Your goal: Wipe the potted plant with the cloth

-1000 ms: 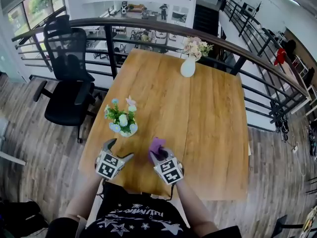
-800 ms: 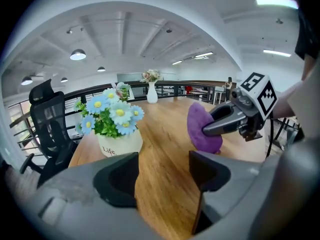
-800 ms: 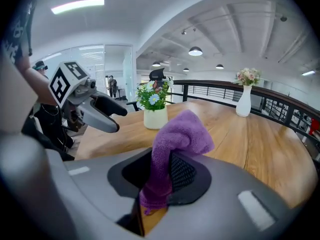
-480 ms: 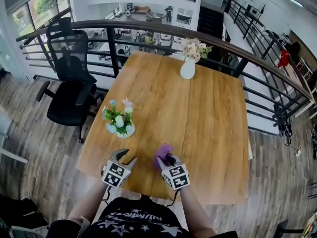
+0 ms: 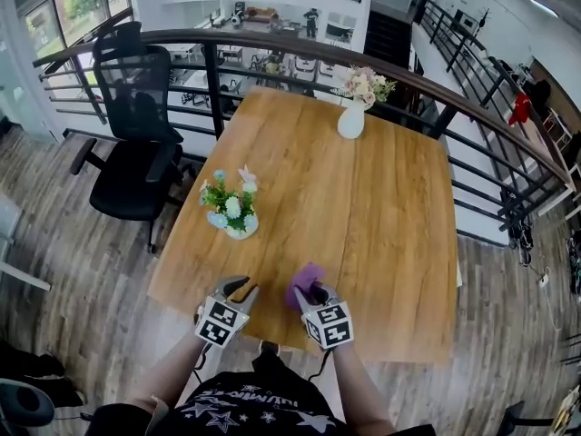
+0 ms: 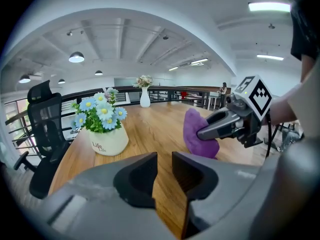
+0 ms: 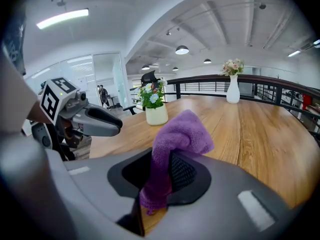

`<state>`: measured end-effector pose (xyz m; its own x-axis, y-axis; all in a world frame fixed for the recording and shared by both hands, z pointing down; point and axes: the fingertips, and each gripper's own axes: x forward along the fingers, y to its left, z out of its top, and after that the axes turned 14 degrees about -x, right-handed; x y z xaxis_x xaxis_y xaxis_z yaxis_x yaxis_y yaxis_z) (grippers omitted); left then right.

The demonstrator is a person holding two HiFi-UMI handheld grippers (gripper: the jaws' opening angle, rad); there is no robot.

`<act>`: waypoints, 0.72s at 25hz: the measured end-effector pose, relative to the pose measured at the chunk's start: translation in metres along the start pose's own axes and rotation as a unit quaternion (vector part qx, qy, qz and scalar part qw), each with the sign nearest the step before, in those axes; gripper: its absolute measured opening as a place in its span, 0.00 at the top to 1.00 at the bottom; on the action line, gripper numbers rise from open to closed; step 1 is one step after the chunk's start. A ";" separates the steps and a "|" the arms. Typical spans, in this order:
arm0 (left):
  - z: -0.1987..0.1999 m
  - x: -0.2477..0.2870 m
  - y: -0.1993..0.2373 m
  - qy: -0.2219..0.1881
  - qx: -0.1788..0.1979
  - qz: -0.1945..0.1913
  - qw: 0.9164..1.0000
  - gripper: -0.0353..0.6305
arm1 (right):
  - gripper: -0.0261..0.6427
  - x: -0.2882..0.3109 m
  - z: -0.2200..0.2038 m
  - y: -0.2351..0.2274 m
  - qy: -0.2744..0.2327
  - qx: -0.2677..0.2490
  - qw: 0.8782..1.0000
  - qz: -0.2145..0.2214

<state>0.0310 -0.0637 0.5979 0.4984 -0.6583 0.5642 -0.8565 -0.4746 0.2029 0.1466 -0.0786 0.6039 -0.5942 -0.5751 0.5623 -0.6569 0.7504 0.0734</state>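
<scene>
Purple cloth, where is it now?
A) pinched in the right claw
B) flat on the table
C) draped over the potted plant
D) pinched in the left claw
A: the right gripper view shows the purple cloth clamped between the jaws of the right claw. The left claw is closing with nothing between its jaws, and the potted plant has no cloth on it.
</scene>
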 end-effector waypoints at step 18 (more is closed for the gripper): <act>-0.064 -0.134 -0.034 -0.047 -0.005 -0.003 0.999 0.87 | 0.84 -0.091 -0.005 0.121 -0.020 -0.007 0.998 -0.057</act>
<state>-0.0149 0.0778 0.5666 0.5128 -0.7085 0.4848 -0.8550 -0.4722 0.2145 0.1232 0.0663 0.5663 -0.5348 -0.6688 0.5165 -0.7148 0.6840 0.1454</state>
